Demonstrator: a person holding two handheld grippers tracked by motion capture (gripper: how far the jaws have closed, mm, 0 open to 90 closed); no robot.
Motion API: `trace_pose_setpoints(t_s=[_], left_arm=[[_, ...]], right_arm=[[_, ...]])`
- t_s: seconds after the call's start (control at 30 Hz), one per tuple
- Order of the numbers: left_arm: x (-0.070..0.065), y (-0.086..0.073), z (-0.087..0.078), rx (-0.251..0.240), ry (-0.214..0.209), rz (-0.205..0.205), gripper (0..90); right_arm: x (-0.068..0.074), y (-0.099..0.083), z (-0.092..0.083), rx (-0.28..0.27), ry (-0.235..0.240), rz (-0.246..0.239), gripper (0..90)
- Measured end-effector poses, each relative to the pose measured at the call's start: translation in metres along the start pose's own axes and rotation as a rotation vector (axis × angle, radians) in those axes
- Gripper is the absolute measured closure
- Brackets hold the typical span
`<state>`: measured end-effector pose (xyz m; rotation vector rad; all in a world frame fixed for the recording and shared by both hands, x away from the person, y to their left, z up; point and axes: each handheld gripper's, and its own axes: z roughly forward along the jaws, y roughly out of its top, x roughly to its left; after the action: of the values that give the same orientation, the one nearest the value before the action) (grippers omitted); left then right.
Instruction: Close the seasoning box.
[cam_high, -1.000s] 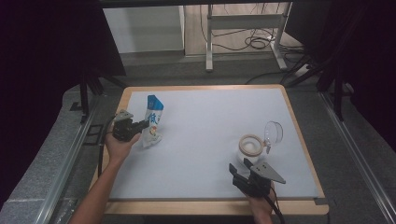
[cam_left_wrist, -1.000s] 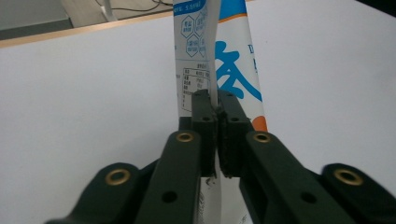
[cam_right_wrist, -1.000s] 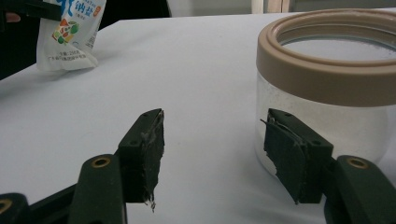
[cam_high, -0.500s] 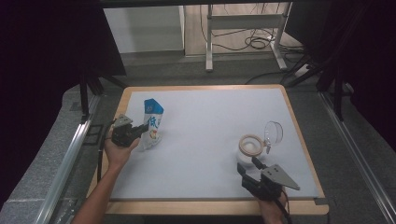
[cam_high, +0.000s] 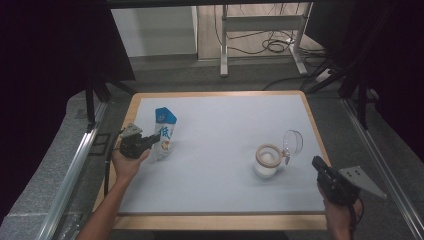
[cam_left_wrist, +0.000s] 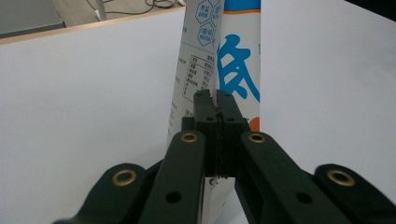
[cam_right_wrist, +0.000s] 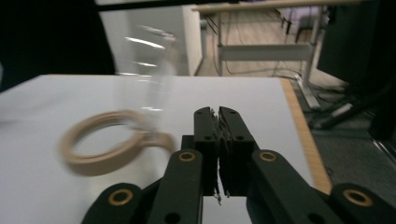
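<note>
A blue and white pouch (cam_high: 164, 131) stands at the left of the white board (cam_high: 220, 200). My left gripper (cam_high: 154, 139) is shut on its edge. In the left gripper view the pouch (cam_left_wrist: 233, 56) rises just behind the closed jaws of the left gripper (cam_left_wrist: 215, 95), and its seam runs down between them. A clear glass jar (cam_high: 266, 159) with a tan rim and an open hinged lid (cam_high: 293, 142) sits at the right. My right gripper (cam_high: 317, 162) hangs by the board's right edge, right of the jar. Its jaws have just been closing and are shut with nothing between them. In the right gripper view, the right gripper (cam_right_wrist: 215, 113) has the blurred jar (cam_right_wrist: 105, 142) to its left.
A wooden frame (cam_high: 215, 94) borders the board. Metal rails (cam_high: 75, 165) run along both sides of the table. Beyond the far edge are a desk's metal legs (cam_high: 225, 50) and cables (cam_high: 272, 46) on the floor.
My right gripper has drawn away from the jar towards the right edge and lifted, and its jaws have closed. The left gripper and the pouch have barely shifted.
</note>
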<state>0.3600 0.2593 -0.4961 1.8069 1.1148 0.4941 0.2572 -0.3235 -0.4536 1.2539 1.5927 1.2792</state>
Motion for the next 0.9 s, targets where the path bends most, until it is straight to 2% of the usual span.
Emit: trace_pose_setpoints(t_s=[0.1,0.17,0.27,0.47,0.73,0.9], left_arm=[[0.0,0.0,0.0,0.001,0.0,-0.001,90.0],[0.0,0.0,-0.001,0.003,0.001,0.0,90.0],[0.0,0.0,-0.001,0.005,0.001,0.002,90.0],[-0.001,0.0,-0.001,0.006,-0.001,-0.001,90.0],[-0.003,0.001,0.0,0.011,-0.004,0.003,90.0],[-0.003,0.001,0.0,0.011,-0.004,0.003,90.0]], right_arm=[[-0.015,0.003,0.016,0.031,0.006,0.038,89.5],[-0.019,0.008,0.028,0.051,0.009,0.021,89.7],[-0.02,0.015,0.041,0.069,0.041,0.011,89.7],[-0.006,0.033,0.059,0.107,0.09,-0.058,89.7],[0.011,0.04,0.063,0.108,0.113,-0.117,89.7],[0.019,0.04,0.066,0.122,0.134,-0.135,89.7]])
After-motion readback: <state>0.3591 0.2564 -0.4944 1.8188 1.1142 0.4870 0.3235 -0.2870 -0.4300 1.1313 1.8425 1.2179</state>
